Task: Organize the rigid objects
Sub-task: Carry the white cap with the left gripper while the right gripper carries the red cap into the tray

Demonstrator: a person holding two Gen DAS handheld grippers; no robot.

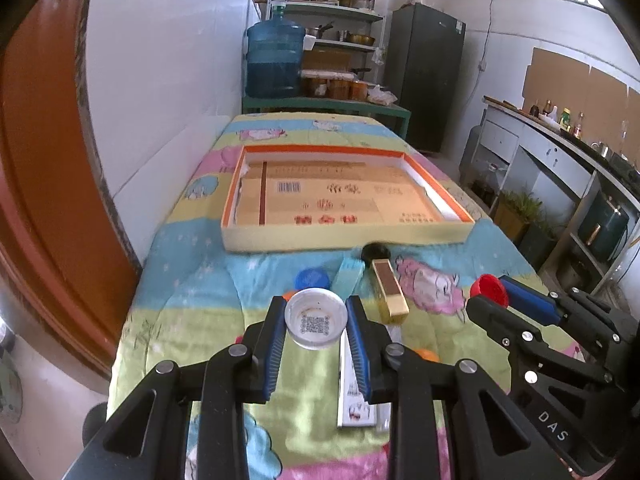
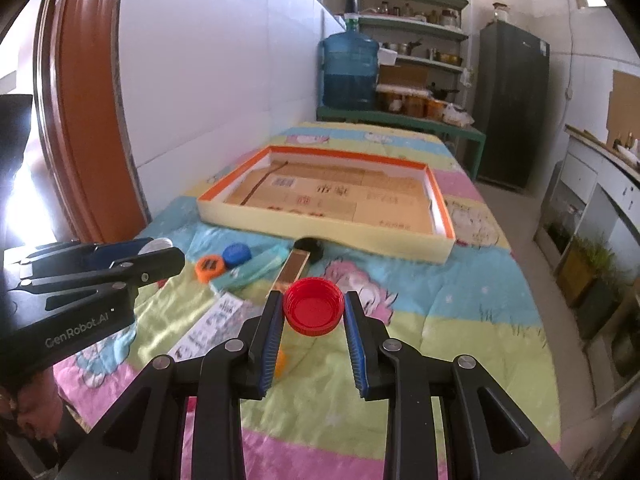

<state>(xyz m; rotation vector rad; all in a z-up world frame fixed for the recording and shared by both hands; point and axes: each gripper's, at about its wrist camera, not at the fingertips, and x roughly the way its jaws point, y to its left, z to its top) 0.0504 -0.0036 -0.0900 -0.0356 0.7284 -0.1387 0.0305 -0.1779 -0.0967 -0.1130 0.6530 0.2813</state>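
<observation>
My left gripper (image 1: 316,312) is shut on a white cap (image 1: 316,323) with a QR code inside, held above the quilt. My right gripper (image 2: 313,306) is shut on a red cap (image 2: 313,307); the red cap also shows in the left wrist view (image 1: 489,289). On the quilt lie a blue cap (image 1: 312,279), an orange cap (image 2: 209,267), a gold box (image 1: 389,293), a black cap (image 1: 375,251), a light blue packet (image 1: 350,274) and a white printed box (image 1: 355,392). The shallow orange-rimmed box (image 1: 344,237) lies beyond them, holding only cardboard.
The table is covered with a cartoon quilt (image 2: 460,320). A white wall and a brown door frame (image 1: 48,200) run along the left. A blue water jug (image 1: 274,60), shelves and a dark fridge (image 1: 426,76) stand at the far end. A counter runs on the right.
</observation>
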